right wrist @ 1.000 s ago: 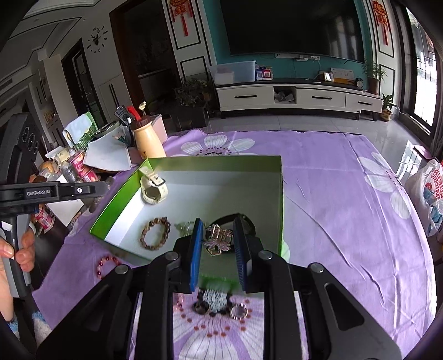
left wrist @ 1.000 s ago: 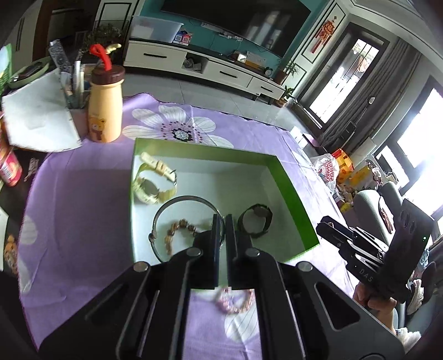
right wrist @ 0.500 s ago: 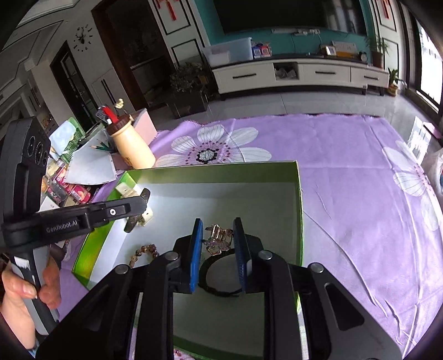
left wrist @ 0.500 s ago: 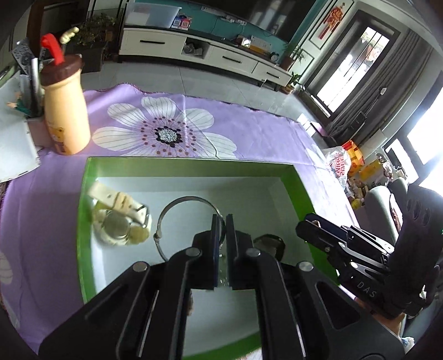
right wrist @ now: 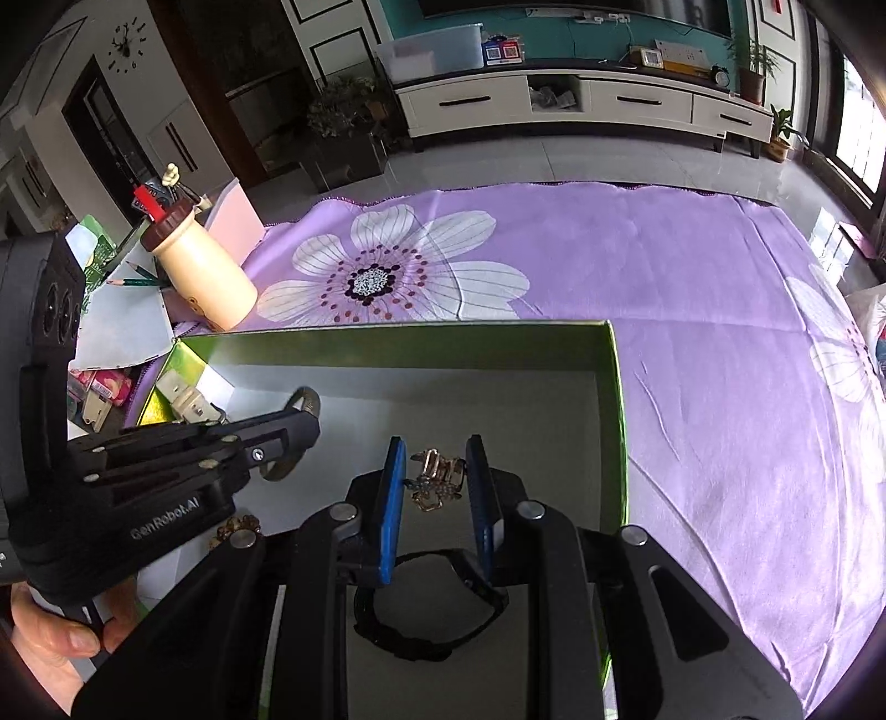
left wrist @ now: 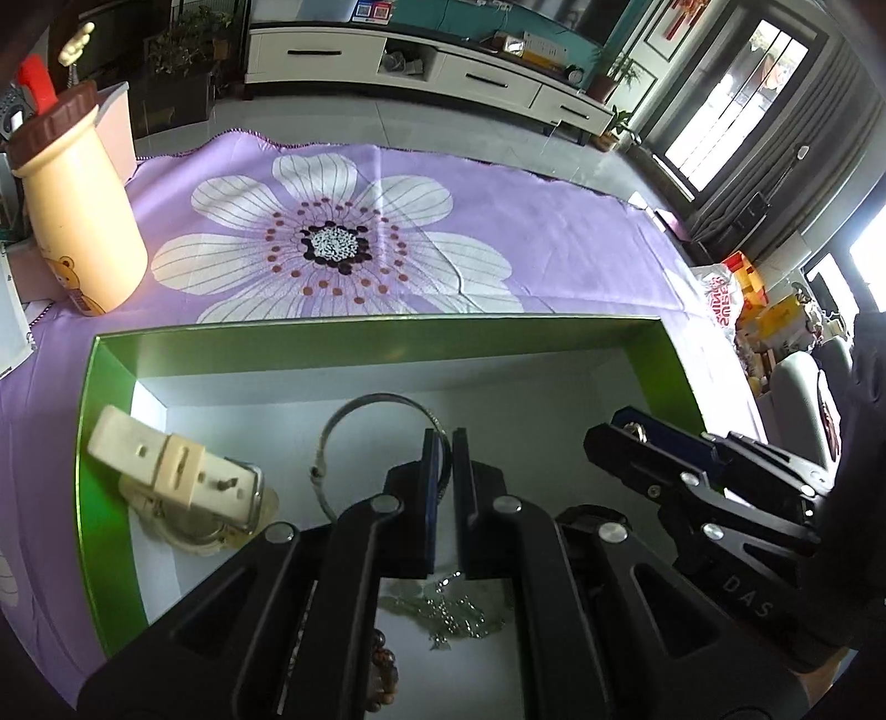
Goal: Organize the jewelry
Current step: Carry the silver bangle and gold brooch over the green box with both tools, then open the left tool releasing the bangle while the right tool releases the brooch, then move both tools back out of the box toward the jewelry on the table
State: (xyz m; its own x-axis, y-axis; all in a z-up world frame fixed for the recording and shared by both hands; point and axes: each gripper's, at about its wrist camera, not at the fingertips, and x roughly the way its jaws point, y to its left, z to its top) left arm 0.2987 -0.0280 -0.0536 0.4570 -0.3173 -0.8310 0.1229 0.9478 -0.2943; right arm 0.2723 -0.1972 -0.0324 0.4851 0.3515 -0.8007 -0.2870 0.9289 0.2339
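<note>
A living room in daylight: a long white TV cabinet (right wrist: pixel 581 102) stands against a teal wall (right wrist: pixel 609 33) above a pale tiled floor (right wrist: pixel 498 166), while grey curtains (left wrist: pixel 803 138) frame bright windows (left wrist: pixel 725 105) and a potted plant (right wrist: pixel 343 111) sits near a dark doorway (right wrist: pixel 116 149).

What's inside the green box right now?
In the green box: a cream watch, a metal bangle pinched by the left gripper, a silver chain, brown beads, a black watch. Grippers cover the near floor.

Left gripper (left wrist: pixel 441 443): jaws nearly closed, pinching a thin ring.
Right gripper (right wrist: pixel 434 481): jaws clamped on a gold ornament, angled downward.
</note>
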